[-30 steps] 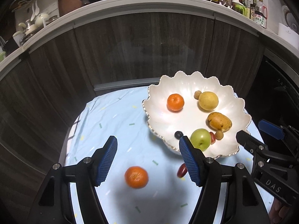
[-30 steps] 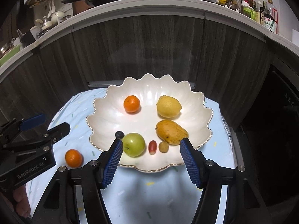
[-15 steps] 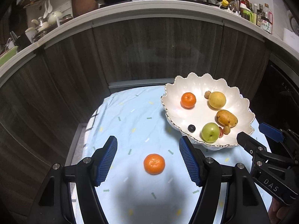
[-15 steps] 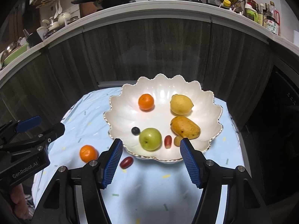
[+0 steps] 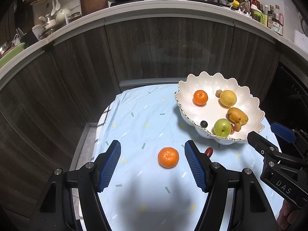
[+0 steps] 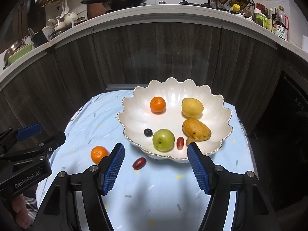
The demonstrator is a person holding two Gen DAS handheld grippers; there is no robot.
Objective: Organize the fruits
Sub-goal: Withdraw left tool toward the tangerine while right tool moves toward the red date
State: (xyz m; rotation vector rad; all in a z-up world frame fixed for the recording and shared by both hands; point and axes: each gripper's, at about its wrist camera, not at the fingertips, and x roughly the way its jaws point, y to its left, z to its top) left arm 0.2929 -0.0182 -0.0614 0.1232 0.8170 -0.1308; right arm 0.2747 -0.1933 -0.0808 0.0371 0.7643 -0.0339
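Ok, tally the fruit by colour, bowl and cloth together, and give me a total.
Orange: 2, one in the bowl at, one on the cloth
Yellow: 2, lemon, mango
Green: 1
Red: 2
Dark blue: 1
Tan: 2
Total: 10

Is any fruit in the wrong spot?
Yes. One small orange mandarin and a dark red oval grape lie loose on the light blue tablecloth, outside the white scalloped bowl where the other fruit sits.
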